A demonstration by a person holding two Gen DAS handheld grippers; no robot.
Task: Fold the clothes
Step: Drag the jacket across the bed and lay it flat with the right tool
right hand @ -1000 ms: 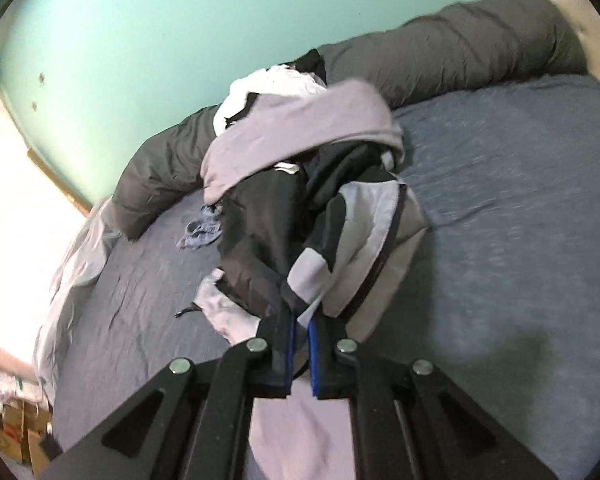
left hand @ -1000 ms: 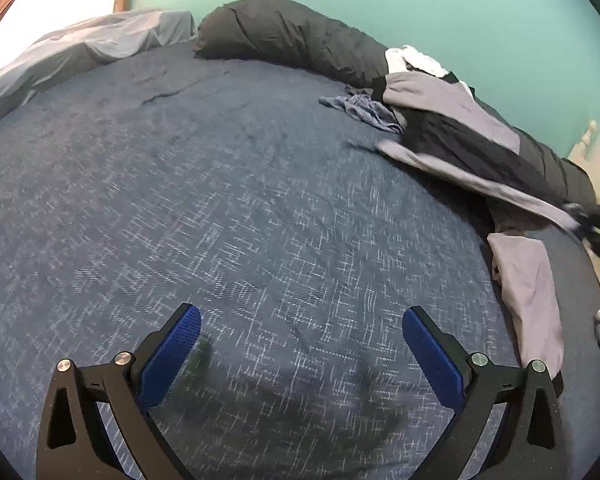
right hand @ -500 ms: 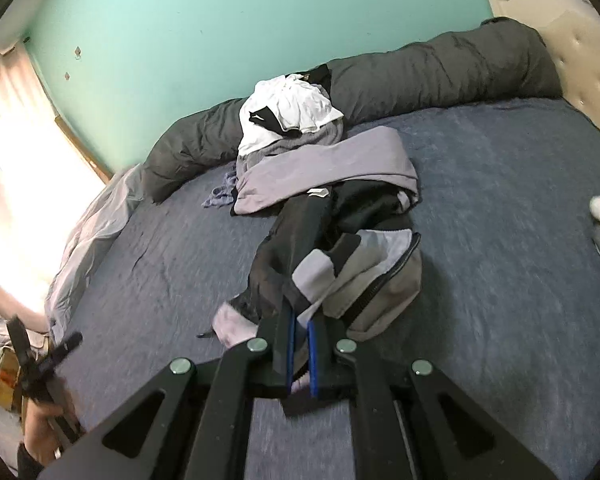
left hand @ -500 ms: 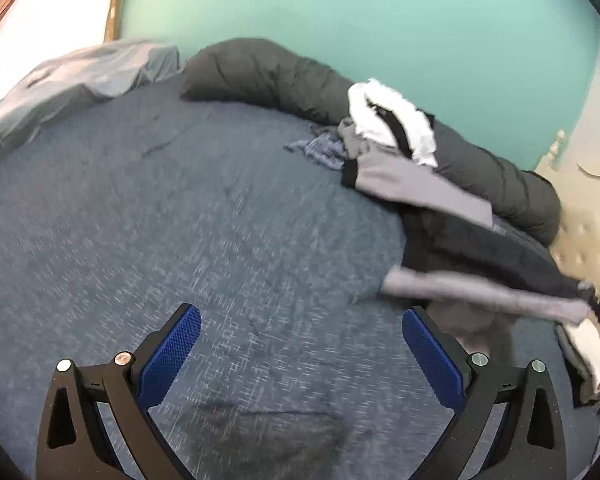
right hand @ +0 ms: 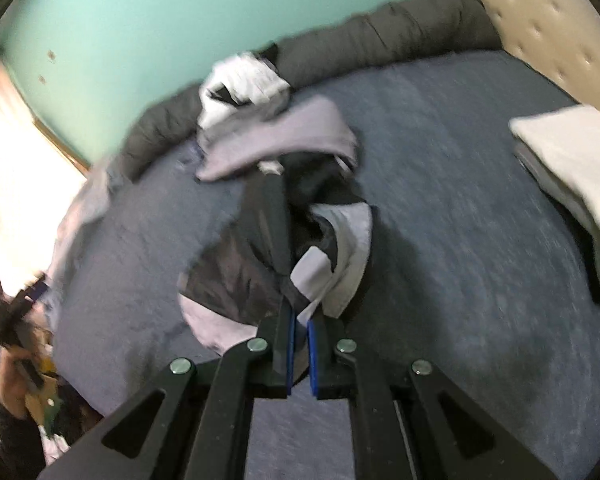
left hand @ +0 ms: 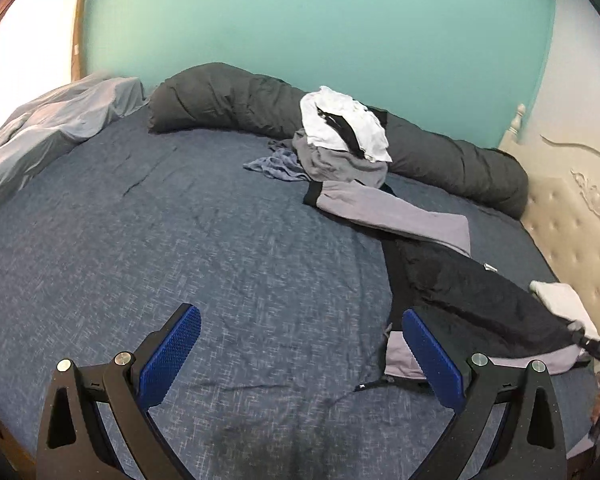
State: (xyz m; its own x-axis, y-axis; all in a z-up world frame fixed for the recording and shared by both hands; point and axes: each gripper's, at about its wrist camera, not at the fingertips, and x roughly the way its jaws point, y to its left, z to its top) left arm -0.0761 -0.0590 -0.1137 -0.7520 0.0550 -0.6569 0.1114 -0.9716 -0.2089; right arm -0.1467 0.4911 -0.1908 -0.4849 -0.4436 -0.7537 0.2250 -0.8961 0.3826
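- A black-and-grey jacket (left hand: 460,280) lies stretched across the blue bed (left hand: 180,240), one bunched edge pinched in the right gripper (right hand: 299,344), jaws closed.
- The left gripper (left hand: 300,352) hovers beside it, jaws wide, empty.
- Risk: the thin pinch may slip, or the sleeve (left hand: 380,208) may drag the clothes pile (left hand: 340,140).

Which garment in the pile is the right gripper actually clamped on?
The black-and-grey jacket, stretched from the pile to the right gripper. The white garment and blue-grey one lie loose by the bolster.
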